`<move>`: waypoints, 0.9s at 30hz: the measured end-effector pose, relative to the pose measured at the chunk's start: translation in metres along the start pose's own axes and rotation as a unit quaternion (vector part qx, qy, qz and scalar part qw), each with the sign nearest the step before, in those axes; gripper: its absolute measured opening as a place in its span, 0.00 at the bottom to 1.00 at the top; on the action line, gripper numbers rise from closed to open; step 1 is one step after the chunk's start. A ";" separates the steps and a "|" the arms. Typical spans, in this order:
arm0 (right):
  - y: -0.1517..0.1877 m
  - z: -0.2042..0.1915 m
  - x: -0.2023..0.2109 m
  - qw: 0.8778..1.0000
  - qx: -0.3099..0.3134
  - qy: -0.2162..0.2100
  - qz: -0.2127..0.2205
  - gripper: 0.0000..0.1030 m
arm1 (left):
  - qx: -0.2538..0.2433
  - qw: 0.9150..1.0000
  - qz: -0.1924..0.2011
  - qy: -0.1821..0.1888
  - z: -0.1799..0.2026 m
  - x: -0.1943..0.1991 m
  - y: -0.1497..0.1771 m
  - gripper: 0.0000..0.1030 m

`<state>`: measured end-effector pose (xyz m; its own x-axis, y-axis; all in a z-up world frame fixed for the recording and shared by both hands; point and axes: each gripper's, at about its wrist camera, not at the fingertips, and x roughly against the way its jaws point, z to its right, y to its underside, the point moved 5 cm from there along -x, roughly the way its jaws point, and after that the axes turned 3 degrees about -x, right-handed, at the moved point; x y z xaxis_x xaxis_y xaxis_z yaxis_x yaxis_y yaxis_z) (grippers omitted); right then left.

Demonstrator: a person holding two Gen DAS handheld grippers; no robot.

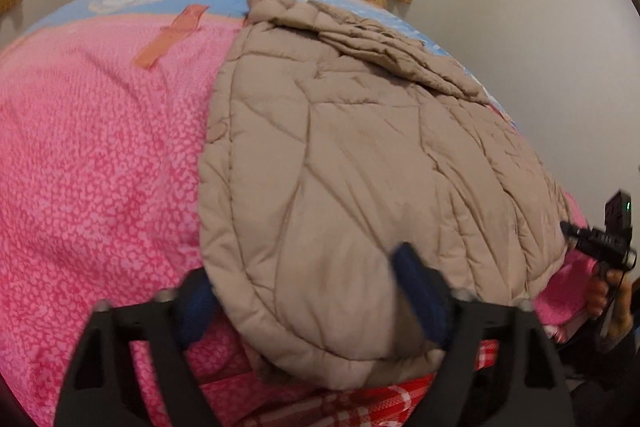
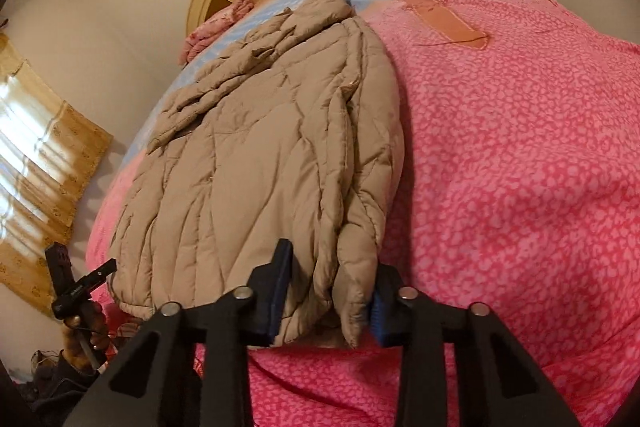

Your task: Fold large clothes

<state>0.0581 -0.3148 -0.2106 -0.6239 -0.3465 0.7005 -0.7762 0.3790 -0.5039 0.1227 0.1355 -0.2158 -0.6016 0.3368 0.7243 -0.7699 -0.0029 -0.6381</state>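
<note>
Already halved lengthwise, the beige quilted jacket (image 1: 340,163) lies on the pink blanket (image 1: 100,167) over the bed, its hem at the near edge. The right gripper (image 2: 328,295) has its jaws narrowed onto the hem's layered corner, apparently pinching it, while the left gripper (image 1: 308,303) straddles the other hem corner half open, pads not clearly pressing. Best to catch every layer at both corners before lifting
</note>
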 end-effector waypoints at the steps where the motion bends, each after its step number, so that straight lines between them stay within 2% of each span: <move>1: 0.000 -0.002 0.001 1.000 -0.001 -0.005 0.002 0.23 | -0.013 1.000 0.003 -0.003 0.002 0.003 0.000 0.36; 2: -0.001 -0.003 0.002 1.000 0.001 -0.008 0.005 0.17 | -0.024 1.000 0.004 0.009 0.005 0.007 0.000 0.21; 5: -0.001 -0.010 0.015 0.999 0.000 -0.029 0.020 0.12 | -0.048 0.998 0.037 0.010 0.010 0.028 -0.006 0.15; 12: -0.006 -0.024 0.050 0.995 -0.005 -0.085 0.050 0.09 | -0.047 0.993 0.092 0.055 0.014 0.072 -0.024 0.12; 18: -0.017 -0.038 0.090 0.987 -0.012 -0.134 0.089 0.08 | -0.036 0.984 0.137 0.111 0.021 0.118 -0.044 0.12; 27: -0.045 -0.074 0.168 0.961 -0.010 -0.219 0.171 0.08 | -0.038 0.965 0.195 0.170 0.035 0.173 -0.075 0.11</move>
<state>-0.0054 -0.3268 -0.0328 -0.8243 -0.5242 0.2137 -0.5193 0.5497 -0.6544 0.0689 0.1607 -0.0330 -0.7286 0.6128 0.3060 -0.4731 -0.1273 -0.8717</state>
